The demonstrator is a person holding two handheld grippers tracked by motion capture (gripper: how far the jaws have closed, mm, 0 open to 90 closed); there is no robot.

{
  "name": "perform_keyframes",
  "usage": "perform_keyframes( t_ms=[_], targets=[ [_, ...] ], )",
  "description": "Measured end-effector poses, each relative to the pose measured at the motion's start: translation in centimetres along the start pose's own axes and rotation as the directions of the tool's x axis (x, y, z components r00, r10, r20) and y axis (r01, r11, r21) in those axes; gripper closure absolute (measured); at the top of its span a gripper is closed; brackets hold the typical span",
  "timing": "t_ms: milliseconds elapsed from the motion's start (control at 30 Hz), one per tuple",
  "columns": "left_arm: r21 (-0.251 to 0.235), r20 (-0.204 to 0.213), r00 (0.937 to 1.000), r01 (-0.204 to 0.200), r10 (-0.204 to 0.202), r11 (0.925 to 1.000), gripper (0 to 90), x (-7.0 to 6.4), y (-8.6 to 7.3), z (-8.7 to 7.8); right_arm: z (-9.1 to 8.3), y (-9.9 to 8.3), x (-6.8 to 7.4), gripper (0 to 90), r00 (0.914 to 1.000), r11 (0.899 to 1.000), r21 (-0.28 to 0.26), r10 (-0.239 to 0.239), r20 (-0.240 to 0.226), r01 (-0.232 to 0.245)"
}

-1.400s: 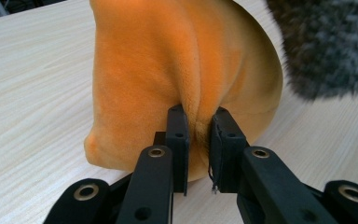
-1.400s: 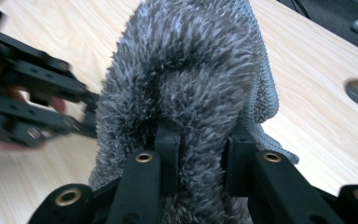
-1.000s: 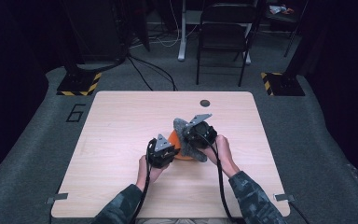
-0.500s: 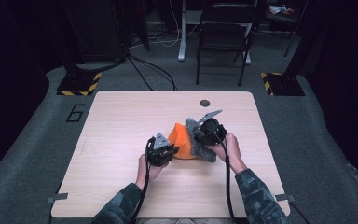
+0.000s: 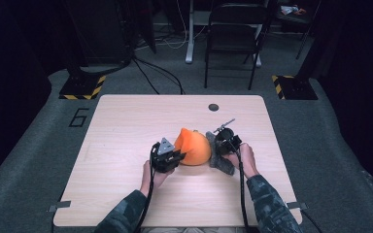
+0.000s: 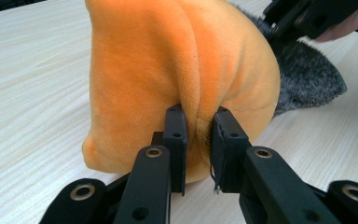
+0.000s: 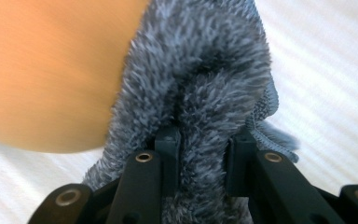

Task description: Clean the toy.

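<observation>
**Two grips, one soft toy, pulling it apart at the seam**

My left gripper [image 6: 198, 140] has its fingers clenched on a pinched fold of the orange plush [image 6: 177, 70], anchoring it where it sits mid-bench [image 5: 126, 121]. My right gripper [image 7: 205, 154] is clamped on a ridge of the grey fuzzy cloth [image 7: 205, 70] just beside the plush, touching its right side. I judge this opposed hold lets one side stay put while the other draws the grey piece away.

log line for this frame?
left gripper: shut on orange plush | right gripper: shut on grey cloth | table
</observation>
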State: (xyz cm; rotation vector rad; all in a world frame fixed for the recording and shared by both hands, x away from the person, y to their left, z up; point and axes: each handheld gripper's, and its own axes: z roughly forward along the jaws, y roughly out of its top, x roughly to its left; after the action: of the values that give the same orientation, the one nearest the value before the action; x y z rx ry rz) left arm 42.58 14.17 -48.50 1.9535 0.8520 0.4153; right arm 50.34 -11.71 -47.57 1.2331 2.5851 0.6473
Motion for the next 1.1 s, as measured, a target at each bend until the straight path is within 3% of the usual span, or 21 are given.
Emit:
perform_keyframes(
  t_ms=[167, 300, 467, 667, 733, 867, 900, 1000, 1100],
  targets=[
    [0.0, 0.007, 0.9999, 0.007, -0.007, 1.0, 77.5, 0.1, 0.0, -0.1, -0.5, 0.1, -0.6, 71.5, 0.9998, 1.0, -0.004, 0.013, 0.013, -0.013],
    [-0.004, 0.002, 1.0, 0.0, 0.0, 1.0, 77.3, 0.1, -0.1, -0.2, -3.4, 1.0, -0.8, 71.7, 0.9998, 0.993, -0.113, 0.015, -0.008, -0.016],
    [-0.005, -0.001, 1.0, -0.007, 0.007, 1.0, 77.3, 0.0, 0.0, -0.1, -7.2, 2.1, 1.2, 71.8, 0.9964, 0.966, -0.257, -0.045, -0.072, 0.025],
    [-0.01, -0.004, 0.9994, -0.033, 0.033, 0.9994, 77.1, -0.6, 0.1, 0.0, -7.9, 3.0, 4.9, 71.6, 0.988, 0.936, -0.343, -0.122, -0.094, 0.083],
    [-0.011, -0.002, 0.9991, -0.042, 0.042, 0.999, 77.2, -0.8, 0.1, 0.0, -7.4, 3.1, 5.9, 71.6, 0.9864, 0.931, -0.349, -0.145, -0.077, 0.109],
    [-0.007, -0.003, 0.999, -0.045, 0.045, 0.9989, 77.2, -1.0, 0.1, 0.1, -6.1, 3.2, 7.0, 71.4, 0.9871, 0.933, -0.333, -0.156, -0.035, 0.136],
    [-0.009, 0.001, 0.999, -0.044, 0.044, 0.999, 77.3, -0.9, 0.1, 0.1, -5.9, 3.3, 7.1, 71.4, 0.9856, 0.933, -0.323, -0.169, -0.012, 0.156],
    [-0.01, -0.003, 0.9989, -0.046, 0.046, 0.9989, 77.3, -0.9, 0.1, 0.3, -5.8, 3.3, 6.9, 71.4, 0.9839, 0.934, -0.316, -0.179, -0.003, 0.169],
    [-0.006, -0.005, 0.999, -0.045, 0.045, 0.999, 77.3, -1.0, 0.1, 0.3, -5.8, 3.2, 6.7, 71.3, 0.9834, 0.942, -0.286, -0.182, 0.004, 0.175]
  ],
)
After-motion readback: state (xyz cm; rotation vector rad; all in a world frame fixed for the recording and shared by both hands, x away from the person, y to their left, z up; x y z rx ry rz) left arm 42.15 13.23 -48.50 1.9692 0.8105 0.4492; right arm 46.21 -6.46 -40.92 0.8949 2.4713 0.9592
